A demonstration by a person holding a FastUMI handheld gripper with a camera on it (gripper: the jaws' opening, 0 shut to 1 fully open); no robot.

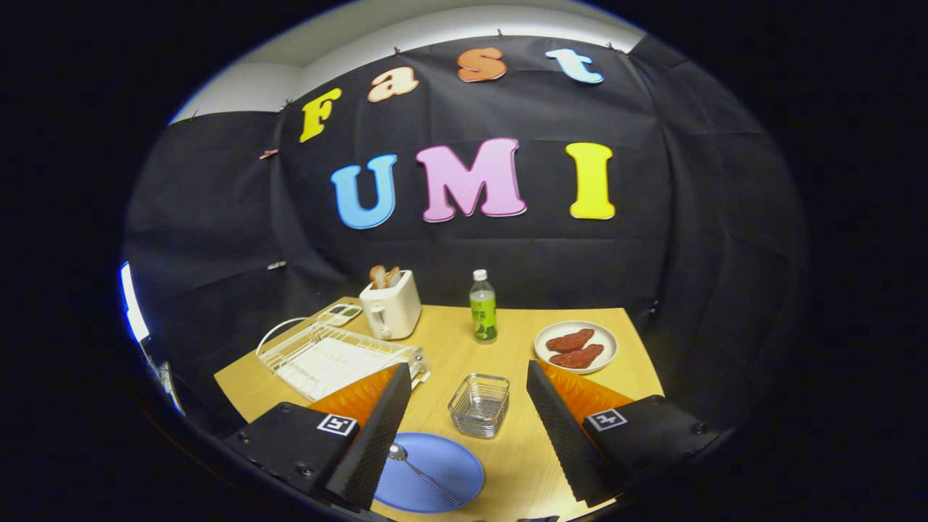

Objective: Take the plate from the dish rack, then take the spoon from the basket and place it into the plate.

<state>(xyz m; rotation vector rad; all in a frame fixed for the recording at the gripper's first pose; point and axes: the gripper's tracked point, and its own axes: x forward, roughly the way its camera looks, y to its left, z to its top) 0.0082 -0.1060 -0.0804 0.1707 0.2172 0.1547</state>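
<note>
We see a wooden table (pixel 522 449) carrying eight items. The toaster (pixel 391 308) and a small device (pixel 341 314) sit at the far left corner, the bottle (pixel 483 308) at the far edge, the white plate (pixel 576 346) at the far right corner. The rack (pixel 333 359) lies along the left edge. The basket (pixel 479 404) stands mid-table, the blue plate (pixel 435 475) nearer the near edge.

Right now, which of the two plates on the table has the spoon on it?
The blue plate, lying between the open fingers of the gripper, holds the spoon. The white plate, beyond the fingers near the green bottle, carries reddish-brown food pieces instead.
</note>
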